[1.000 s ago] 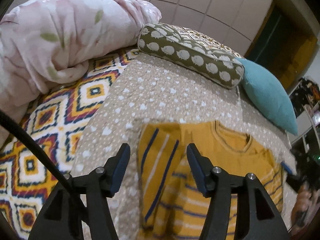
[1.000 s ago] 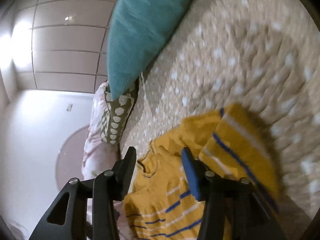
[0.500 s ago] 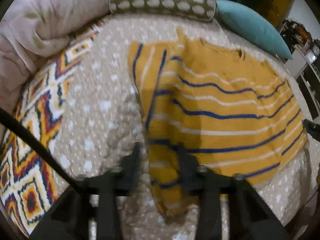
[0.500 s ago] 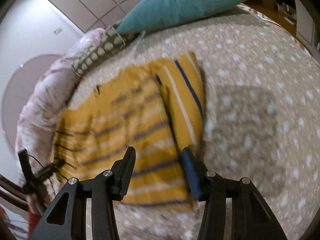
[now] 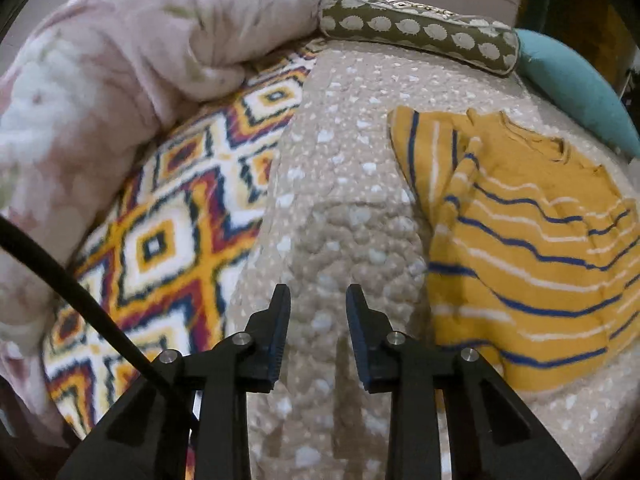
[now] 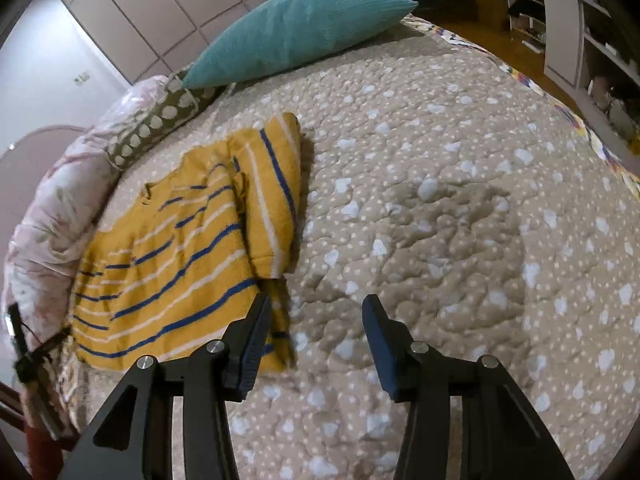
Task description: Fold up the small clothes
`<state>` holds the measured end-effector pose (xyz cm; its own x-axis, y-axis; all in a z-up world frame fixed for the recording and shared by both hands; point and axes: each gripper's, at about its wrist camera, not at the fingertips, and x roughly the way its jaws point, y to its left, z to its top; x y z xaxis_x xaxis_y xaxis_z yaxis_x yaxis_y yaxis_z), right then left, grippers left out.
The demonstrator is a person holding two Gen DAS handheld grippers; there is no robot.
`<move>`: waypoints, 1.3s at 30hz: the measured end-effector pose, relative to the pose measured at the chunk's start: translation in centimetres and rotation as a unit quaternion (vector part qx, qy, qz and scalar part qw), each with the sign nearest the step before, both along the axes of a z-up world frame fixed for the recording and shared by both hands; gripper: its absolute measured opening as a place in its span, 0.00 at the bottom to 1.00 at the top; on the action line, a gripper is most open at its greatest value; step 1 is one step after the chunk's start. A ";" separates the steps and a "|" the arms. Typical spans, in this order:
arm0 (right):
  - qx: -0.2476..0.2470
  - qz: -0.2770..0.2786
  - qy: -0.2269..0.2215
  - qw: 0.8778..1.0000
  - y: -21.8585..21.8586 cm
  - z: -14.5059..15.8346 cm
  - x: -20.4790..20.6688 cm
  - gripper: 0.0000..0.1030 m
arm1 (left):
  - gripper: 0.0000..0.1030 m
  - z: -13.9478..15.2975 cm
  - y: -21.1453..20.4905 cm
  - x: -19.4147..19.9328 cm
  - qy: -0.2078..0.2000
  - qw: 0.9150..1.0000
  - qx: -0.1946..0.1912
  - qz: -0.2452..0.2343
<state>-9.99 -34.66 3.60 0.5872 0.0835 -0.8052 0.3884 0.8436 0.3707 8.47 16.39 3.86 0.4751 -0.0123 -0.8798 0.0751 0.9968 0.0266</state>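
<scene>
A small yellow shirt [image 5: 532, 248] with blue and white stripes lies flat on the beige dotted quilt [image 5: 352, 168], both sleeves folded in over the body. In the right wrist view the shirt [image 6: 188, 256] lies left of centre. My left gripper [image 5: 316, 320] is open and empty above bare quilt, to the left of the shirt. My right gripper [image 6: 316, 320] is open and empty, its left finger just over the shirt's lower right corner.
A pink floral duvet [image 5: 120, 72] and a patterned blanket [image 5: 168, 232] lie to the left. A green dotted pillow [image 5: 416, 28] and a teal pillow [image 6: 296, 32] line the head of the bed. Shelves [image 6: 592, 20] stand beyond the bed's right edge.
Both grippers pulled back from over the shirt toward its outer sides. The left now hovers over bare quilt; the right sits at the shirt's lower right corner. The shirt lies still.
</scene>
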 end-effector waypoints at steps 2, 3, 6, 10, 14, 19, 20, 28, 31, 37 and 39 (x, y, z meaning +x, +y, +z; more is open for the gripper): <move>0.013 0.007 -0.010 1.000 0.4 0.3 -0.7 0.50 | 0.29 0.7 0.2 -1.3 -0.013 1.000 -0.020 -0.006; 0.016 0.010 -0.013 1.000 0.6 0.4 -1.0 0.50 | 0.34 1.2 0.1 -1.9 -0.019 0.999 -0.029 -0.011; 0.031 0.025 -0.021 0.999 2.1 0.2 -1.8 0.50 | 0.48 2.2 -0.5 -4.2 -0.032 0.996 -0.074 -0.026; 0.064 0.044 -0.028 0.997 4.3 -1.0 -2.5 0.50 | 0.60 1.9 -1.7 -6.6 -0.021 0.984 -0.171 -0.049; 0.115 0.050 -0.041 0.991 6.0 -2.5 -3.1 0.50 | 0.67 -1.2 -3.3 -7.4 0.032 0.963 -0.262 -0.060; 0.132 0.032 -0.052 0.989 6.6 -3.7 -2.5 0.50 | 0.68 -3.7 -4.4 -6.5 0.038 0.959 -0.280 -0.033; 0.136 0.030 -0.054 0.989 6.5 -3.7 -2.3 0.50 | 0.70 -3.7 -4.4 -6.1 0.035 0.957 -0.287 -0.031; 0.165 0.001 -0.081 0.983 4.8 -4.4 1.8 0.50 | 0.73 -4.7 -3.9 -1.7 0.029 0.939 -0.343 0.014; 0.169 -0.009 -0.088 0.982 4.5 -4.5 3.8 0.50 | 0.73 -4.5 -4.6 0.0 0.020 0.942 -0.334 0.028; 0.196 -0.032 -0.065 0.978 3.8 -5.3 6.4 0.18 | 0.18 -4.2 -5.1 1.1 0.034 0.955 -0.293 0.045; 0.236 -0.034 -0.066 0.969 3.1 -5.6 6.2 0.15 | 0.14 -3.7 -4.1 0.5 0.036 0.950 -0.305 0.048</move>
